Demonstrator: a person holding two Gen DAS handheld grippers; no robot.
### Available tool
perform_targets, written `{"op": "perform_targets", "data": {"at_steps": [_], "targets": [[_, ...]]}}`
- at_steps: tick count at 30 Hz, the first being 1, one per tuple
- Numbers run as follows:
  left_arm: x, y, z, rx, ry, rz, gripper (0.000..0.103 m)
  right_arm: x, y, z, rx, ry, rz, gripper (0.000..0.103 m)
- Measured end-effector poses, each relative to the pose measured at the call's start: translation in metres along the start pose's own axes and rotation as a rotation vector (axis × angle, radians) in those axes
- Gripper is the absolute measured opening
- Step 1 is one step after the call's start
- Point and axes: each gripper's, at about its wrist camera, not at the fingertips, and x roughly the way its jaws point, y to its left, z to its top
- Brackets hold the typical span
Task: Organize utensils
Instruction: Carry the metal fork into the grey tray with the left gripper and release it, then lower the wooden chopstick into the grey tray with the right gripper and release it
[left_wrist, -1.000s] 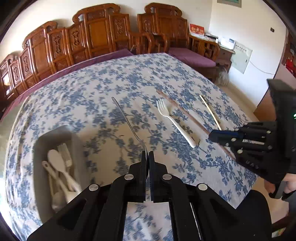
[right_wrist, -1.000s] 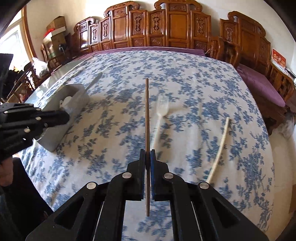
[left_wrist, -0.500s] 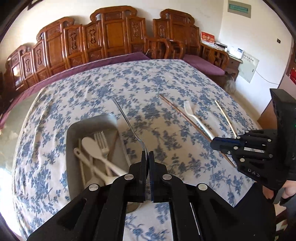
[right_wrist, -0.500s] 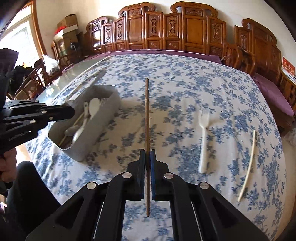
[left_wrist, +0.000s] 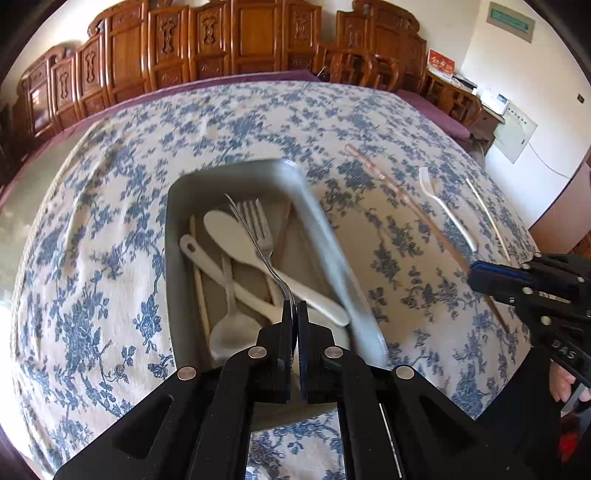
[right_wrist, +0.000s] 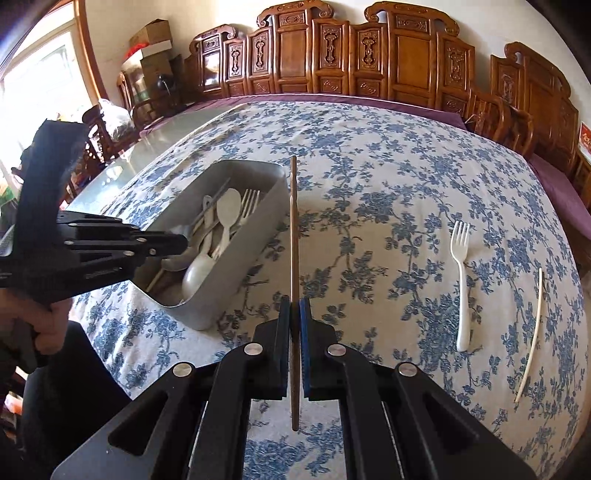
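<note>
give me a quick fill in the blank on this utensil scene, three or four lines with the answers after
1. The left gripper has its jaws shut on a thin metal ____, held over the grey rectangular bin.
2. The right gripper is shut on a long brown ____.
3. The white plastic fork lies on the ____ floral tablecloth.
4. Beside that fork lies a pale ____ chopstick.

Missing words: fork; chopstick; blue; cream

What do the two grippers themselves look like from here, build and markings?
Both are matte black plastic with silver rivets at the finger joints. The right gripper has blue pads; its body shows white lettering in the left wrist view. The left gripper looks alike. Dark clothing below.
</note>
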Motion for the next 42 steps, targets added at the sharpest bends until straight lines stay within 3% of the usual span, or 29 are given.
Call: {"op": "perform_targets", "data": {"at_steps": [7, 12, 22, 31, 42], "targets": [[0.014, 0.016, -0.007, -0.056, 0.058, -0.014, 0.001, 0.000, 0.014, 0.007, -0.010, -0.002, 0.016, 0.006], [0.001, 0.026, -0.009, -0.086, 0.032, -0.022, 0.017, 0.003, 0.029, 0.021, -0.023, -0.011, 0.036, 0.006], [-0.044, 0.052, -0.009, -0.103, -0.046, 0.020, 0.017, 0.032, 0.064, 0.049, 0.006, 0.004, 0.092, 0.006], [-0.070, 0.071, -0.009, -0.110, -0.084, 0.056, 0.018, 0.062, 0.073, 0.068, 0.129, 0.018, 0.153, 0.006], [-0.075, 0.076, -0.012, -0.111, -0.089, 0.064, 0.018, 0.092, 0.076, 0.058, 0.176, 0.059, 0.135, 0.007]]}}
